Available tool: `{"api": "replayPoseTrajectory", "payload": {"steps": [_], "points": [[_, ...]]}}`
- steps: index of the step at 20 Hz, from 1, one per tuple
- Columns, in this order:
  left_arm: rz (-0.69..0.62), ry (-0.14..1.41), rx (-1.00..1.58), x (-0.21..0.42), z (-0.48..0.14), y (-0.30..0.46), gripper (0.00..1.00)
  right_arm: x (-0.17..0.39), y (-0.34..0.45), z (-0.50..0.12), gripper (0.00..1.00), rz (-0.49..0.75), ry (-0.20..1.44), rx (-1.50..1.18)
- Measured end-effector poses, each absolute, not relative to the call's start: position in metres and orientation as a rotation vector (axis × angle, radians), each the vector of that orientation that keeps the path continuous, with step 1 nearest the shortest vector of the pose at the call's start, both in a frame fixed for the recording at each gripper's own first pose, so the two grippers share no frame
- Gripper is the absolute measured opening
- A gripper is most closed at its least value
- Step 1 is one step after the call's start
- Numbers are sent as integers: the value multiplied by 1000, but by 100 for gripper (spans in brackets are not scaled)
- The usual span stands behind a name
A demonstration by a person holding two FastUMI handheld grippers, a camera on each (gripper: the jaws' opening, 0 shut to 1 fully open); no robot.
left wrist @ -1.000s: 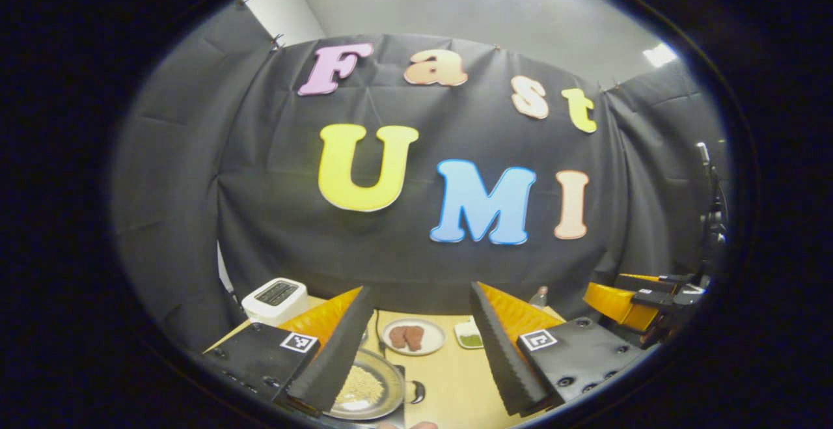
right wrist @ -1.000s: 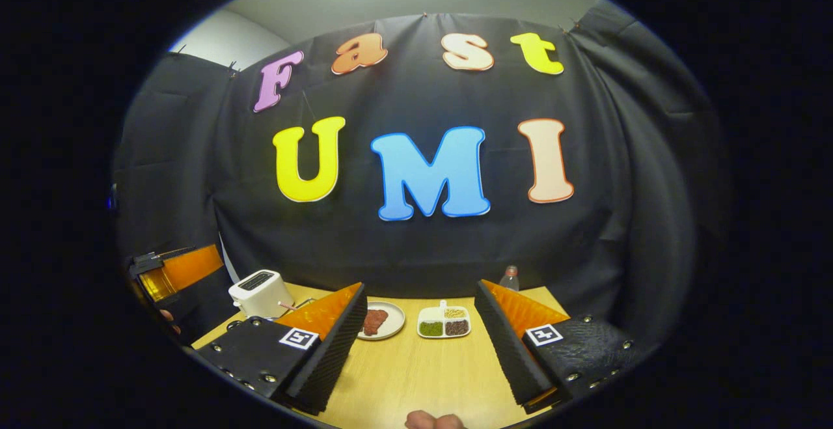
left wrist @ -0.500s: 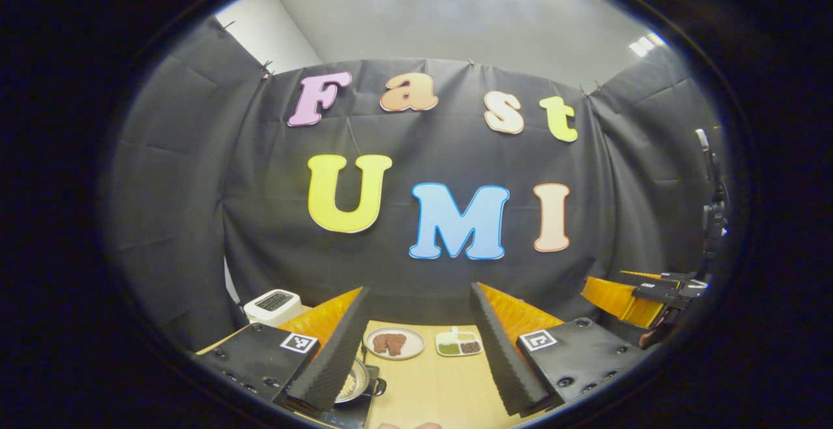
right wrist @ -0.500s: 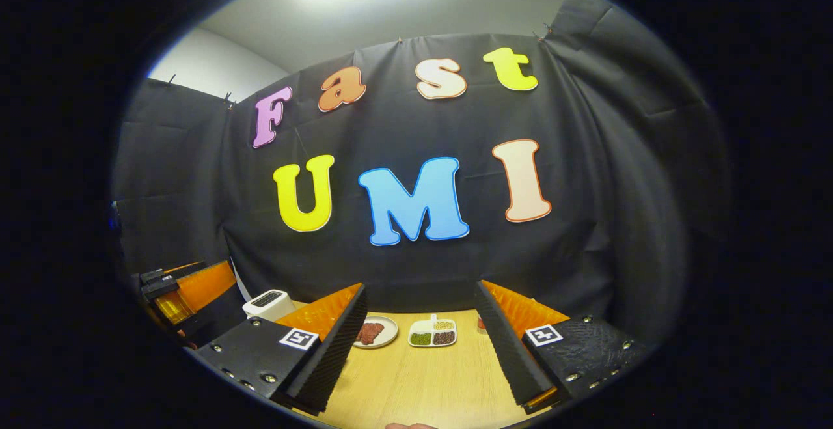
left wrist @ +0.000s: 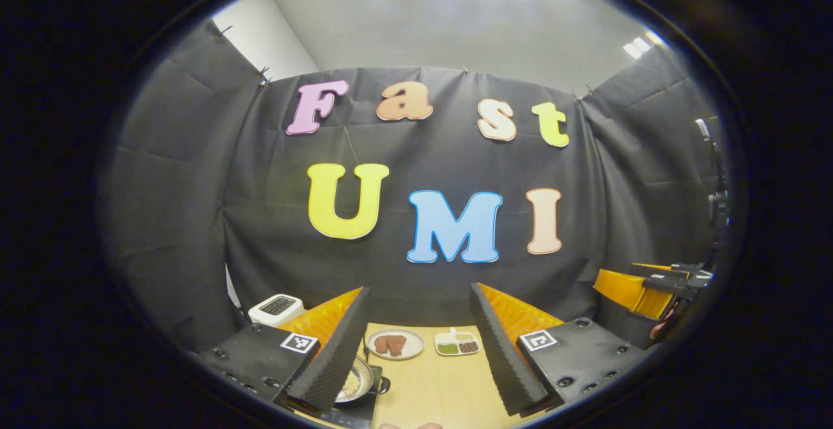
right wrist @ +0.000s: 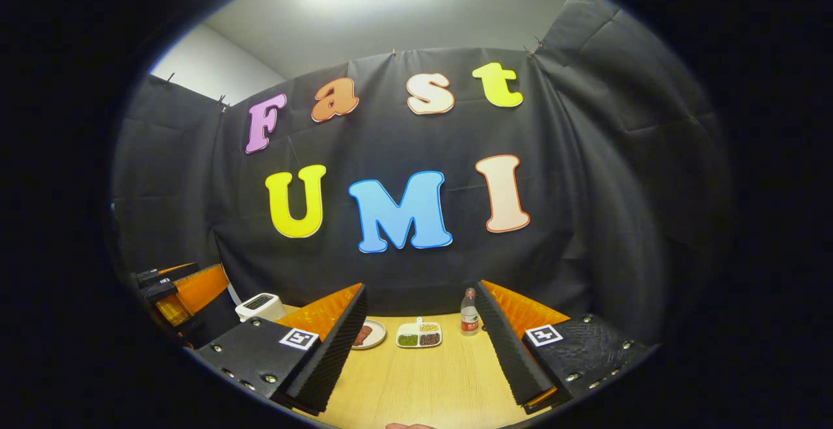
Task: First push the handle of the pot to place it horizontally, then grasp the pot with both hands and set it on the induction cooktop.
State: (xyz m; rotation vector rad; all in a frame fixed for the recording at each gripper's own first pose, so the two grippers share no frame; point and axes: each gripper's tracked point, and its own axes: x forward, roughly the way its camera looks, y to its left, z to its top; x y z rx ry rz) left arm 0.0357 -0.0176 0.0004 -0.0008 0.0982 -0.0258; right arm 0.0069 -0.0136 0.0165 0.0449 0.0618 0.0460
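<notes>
The pot (left wrist: 356,380) sits on the induction cooktop (left wrist: 351,409) at the near left corner of the wooden table (left wrist: 429,390), its round metal bowl holding pale grains. In the left gripper view the left finger of the left gripper (left wrist: 416,344) hides most of the pot's left side, and a dark stub handle sticks out on the side of the pot toward the table's middle. Both fingers of the left gripper are spread wide with nothing between them, raised above the pot and touching nothing. At the very bottom edge, nearer than the pot, the tips of a person's hand (left wrist: 410,426) peek in.

Beyond the pot, toward the back wall, lies a round plate (left wrist: 395,344) with 2 reddish-brown pieces on it. Just beside the plate, farther from the pot, stands a small white divided dish (left wrist: 458,344) with green, dark and pale fillings. A white toaster (left wrist: 276,308) stands behind the pot at the table's far left corner.

In the right gripper view the right gripper (right wrist: 420,338) is likewise spread apart and holds nothing, over bare table well away from the pot's corner. Past the divided dish, farthest from the pot, a small clear bottle (right wrist: 468,312) stands upright near the back cloth.
</notes>
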Motion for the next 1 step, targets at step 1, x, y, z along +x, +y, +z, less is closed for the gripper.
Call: {"api": "replayPoseTrajectory", "payload": {"steps": [1], "points": [[-35,100,-9,34,1,-16,99,3,-11,17,100,42,65,45]]}}
